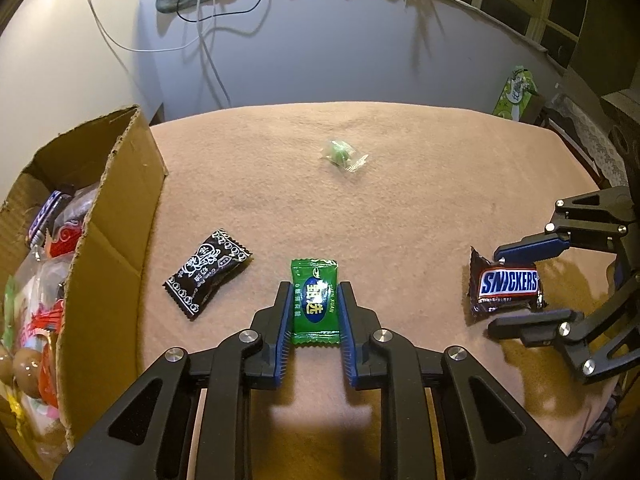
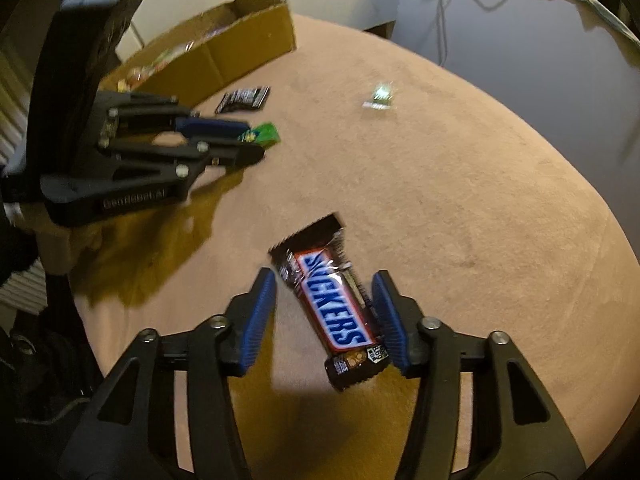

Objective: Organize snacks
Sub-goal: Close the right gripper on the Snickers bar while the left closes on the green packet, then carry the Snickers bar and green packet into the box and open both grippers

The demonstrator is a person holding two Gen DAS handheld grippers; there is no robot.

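Green candy packet (image 1: 315, 302) and tilted Snickers bar (image 2: 336, 308) flat on tan cloth, well apart.

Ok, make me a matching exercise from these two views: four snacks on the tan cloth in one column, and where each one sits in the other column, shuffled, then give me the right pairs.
Column one:
1. green rectangular sweet packet
2. brown Snickers bar wrapper
3. black patterned foil packet
4. small clear-wrapped green candy

Column two:
A. lying alone, farthest from both grippers
B. clamped between the left gripper's blue pads
C. between the right gripper's jaws, a gap on one side
D. beside the brown cardboard box

Pairs: 1-B, 2-C, 3-D, 4-A
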